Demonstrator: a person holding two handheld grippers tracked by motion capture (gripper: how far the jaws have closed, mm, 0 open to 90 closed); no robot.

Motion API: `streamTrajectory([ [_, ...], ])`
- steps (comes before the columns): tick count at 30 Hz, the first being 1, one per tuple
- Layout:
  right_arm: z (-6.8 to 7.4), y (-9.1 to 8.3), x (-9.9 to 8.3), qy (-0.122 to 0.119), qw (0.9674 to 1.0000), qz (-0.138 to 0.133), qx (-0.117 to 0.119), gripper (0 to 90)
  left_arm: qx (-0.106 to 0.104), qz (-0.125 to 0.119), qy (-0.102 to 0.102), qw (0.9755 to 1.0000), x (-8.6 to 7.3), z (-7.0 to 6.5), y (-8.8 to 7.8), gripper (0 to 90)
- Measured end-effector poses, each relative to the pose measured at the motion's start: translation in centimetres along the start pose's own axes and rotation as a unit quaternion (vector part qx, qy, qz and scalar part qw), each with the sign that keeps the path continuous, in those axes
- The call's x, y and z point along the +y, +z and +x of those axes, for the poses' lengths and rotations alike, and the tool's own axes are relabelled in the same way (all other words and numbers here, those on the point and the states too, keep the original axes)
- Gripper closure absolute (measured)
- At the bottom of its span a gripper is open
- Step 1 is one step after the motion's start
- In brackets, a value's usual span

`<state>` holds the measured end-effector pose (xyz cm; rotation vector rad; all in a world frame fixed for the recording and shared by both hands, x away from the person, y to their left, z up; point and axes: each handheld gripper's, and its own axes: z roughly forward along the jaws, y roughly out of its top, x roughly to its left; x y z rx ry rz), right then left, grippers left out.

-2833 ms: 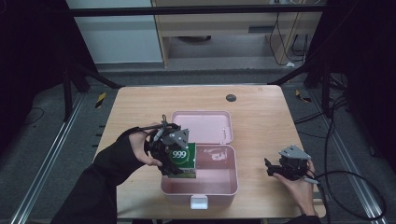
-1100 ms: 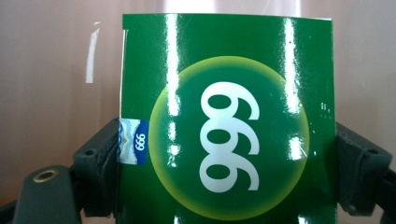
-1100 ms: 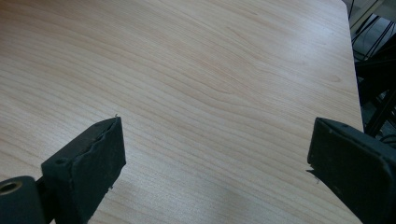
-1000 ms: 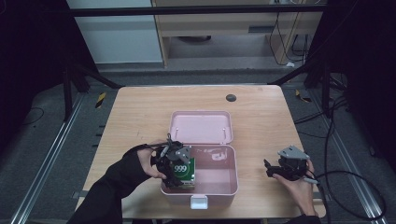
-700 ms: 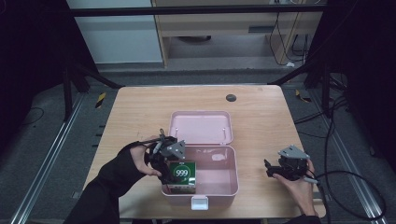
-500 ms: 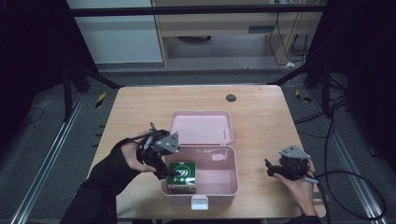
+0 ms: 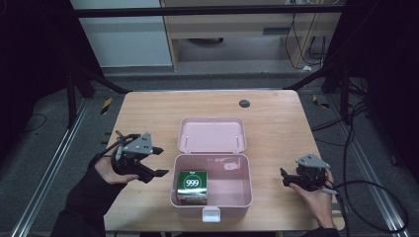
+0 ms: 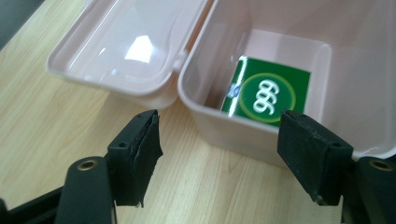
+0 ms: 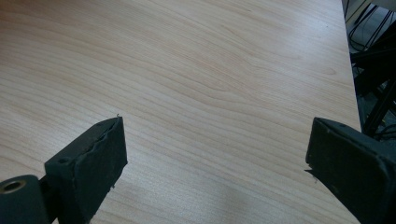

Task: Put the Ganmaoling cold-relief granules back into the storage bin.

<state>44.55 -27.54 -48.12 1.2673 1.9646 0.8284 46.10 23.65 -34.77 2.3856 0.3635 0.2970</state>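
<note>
High view: counter (image 7: 148, 113) carries an open pink box (image 7: 243, 170) at center; a green carton (image 7: 192, 185) printed "999" lies inside at its 8 o'clock. Placing looks done. Left gripper (image 7: 157, 162), fingers apart, empty, just closing. Right gripper (image 7: 285, 177) rests open at 3 o'clock. Next: closing the lid (image 7: 212, 135).

Black sleeves; black hand-held gripper (image 7: 159, 162) with grey plate.

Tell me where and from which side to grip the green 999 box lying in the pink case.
Probably from straight above: the green box lies flat, 999 face up, in the front left corner of the pink case, whose walls block a sideways approach. Grip across its two faces away from the corner walls if the jaws fit; the left gripper is open and nearest.
</note>
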Motion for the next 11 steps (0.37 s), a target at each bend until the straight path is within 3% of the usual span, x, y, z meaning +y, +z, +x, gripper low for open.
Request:
streamTrajectory([
  [1,0.0,0.0,0.0,0.0,1.0,0.0,0.0,5.5,0.004,-0.007,-0.012,0.9999,-0.7,0.1,0.0,30.0],
  [2,0.0,0.0,0.0,0.001,1.0,-0.001,0.0,5.5,0.014,-0.004,-0.038,0.9992,-1.4,0.0,0.0,30.2],
  [4,0.0,0.0,-0.1,0.001,1.0,-0.001,-0.001,5.5,0.028,-0.02,-0.049,0.9982,-2.6,0.4,0.4,30.6],
  [5,0.0,0.0,-0.1,0.001,1.0,-0.001,-0.001,5.4,0.034,-0.025,-0.064,0.997,-3.3,0.6,0.7,30.1],
  [11,0.0,0.2,-0.2,0.0,1.0,0.002,-0.001,4.7,0.054,0.0,-0.137,0.9891,-7.3,1.7,2.6,28.7],
])
